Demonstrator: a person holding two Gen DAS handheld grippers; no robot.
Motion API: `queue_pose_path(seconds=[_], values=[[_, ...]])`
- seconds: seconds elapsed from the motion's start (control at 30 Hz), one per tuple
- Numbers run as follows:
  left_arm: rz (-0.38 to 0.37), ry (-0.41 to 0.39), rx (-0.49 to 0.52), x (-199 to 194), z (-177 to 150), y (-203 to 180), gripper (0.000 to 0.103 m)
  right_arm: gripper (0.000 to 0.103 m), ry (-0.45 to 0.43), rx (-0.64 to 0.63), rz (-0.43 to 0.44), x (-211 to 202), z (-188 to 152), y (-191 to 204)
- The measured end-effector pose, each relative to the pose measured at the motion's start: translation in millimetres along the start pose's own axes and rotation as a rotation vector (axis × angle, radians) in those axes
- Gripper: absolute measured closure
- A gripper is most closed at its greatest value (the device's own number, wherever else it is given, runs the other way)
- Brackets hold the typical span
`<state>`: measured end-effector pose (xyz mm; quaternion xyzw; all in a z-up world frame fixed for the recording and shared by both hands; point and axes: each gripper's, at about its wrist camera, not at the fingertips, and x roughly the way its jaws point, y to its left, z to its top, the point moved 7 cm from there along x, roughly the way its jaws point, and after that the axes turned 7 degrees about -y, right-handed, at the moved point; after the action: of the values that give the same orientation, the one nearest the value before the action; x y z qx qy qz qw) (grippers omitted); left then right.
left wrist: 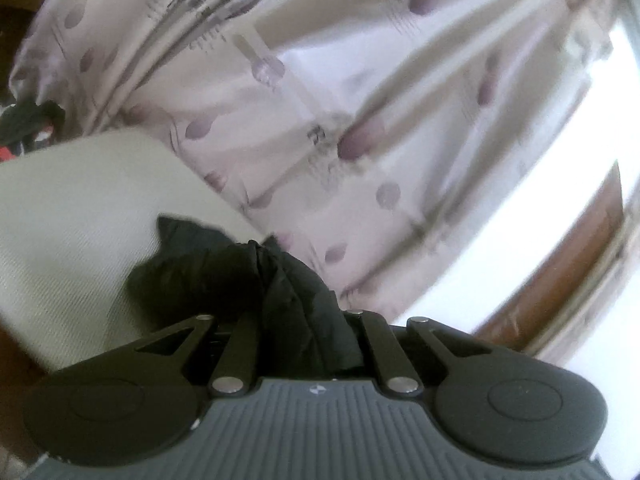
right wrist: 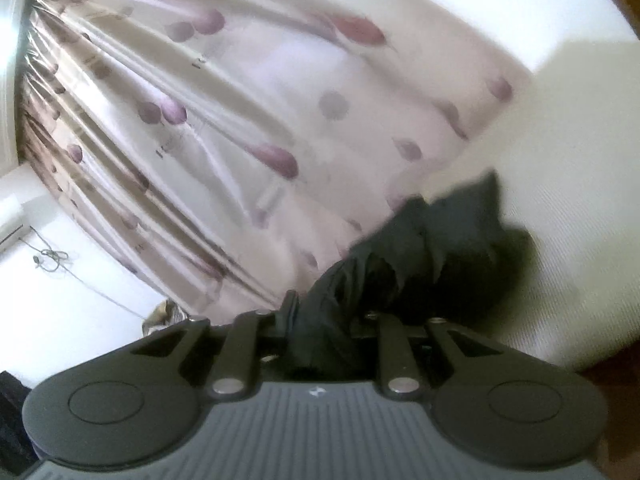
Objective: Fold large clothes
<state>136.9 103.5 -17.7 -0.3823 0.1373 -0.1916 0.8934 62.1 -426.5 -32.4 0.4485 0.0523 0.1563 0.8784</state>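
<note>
Gripping black garment (left wrist: 224, 276), both tongs clamped

Ahead of me hangs a pale curtain (left wrist: 320, 92) printed with purple blots, glowing with daylight; below it lies a cream ribbed bedsheet (right wrist: 560, 208).

Bed (left wrist: 60, 216), cream ribbed cover, fills the left of the left wrist view and the right of the right wrist view (right wrist: 560, 240). Black cloth (left wrist: 192, 272) bunched over it, possibly resting on it; blur hides any contact.
</note>
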Motion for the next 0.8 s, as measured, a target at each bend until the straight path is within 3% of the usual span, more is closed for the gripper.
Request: queue_pose_path(seconds=[0.2, 0.43, 0.6, 0.67, 0.8], values=[[0.11, -0.02, 0.021, 110.6, 46.2, 10.5, 0.092, 0.082, -0.003, 0.014, -0.099, 100.7, 73.1, -37.0], [0.268, 0.039, 0.071, 223.0, 24.7, 73.9, 0.09, 0.082, 0.048, 0.053, -0.267, 212.2, 101.7, -123.6], [0.337, 0.074, 0.086, 260.8, 4.5, 110.2, 0.084, 0.082, 0.103, 0.064, -0.359, 258.5, 92.3, -170.5], [0.328, 0.069, 0.089, 266.0, 0.7, 114.3, 0.079, 0.081, 0.116, 0.08, -0.367, 267.8, 86.1, -182.9], [0.315, 0.057, 0.089, 266.9, -2.6, 114.9, 0.061, 0.074, 0.114, 0.136, -0.358, 272.1, 81.1, -195.1]])
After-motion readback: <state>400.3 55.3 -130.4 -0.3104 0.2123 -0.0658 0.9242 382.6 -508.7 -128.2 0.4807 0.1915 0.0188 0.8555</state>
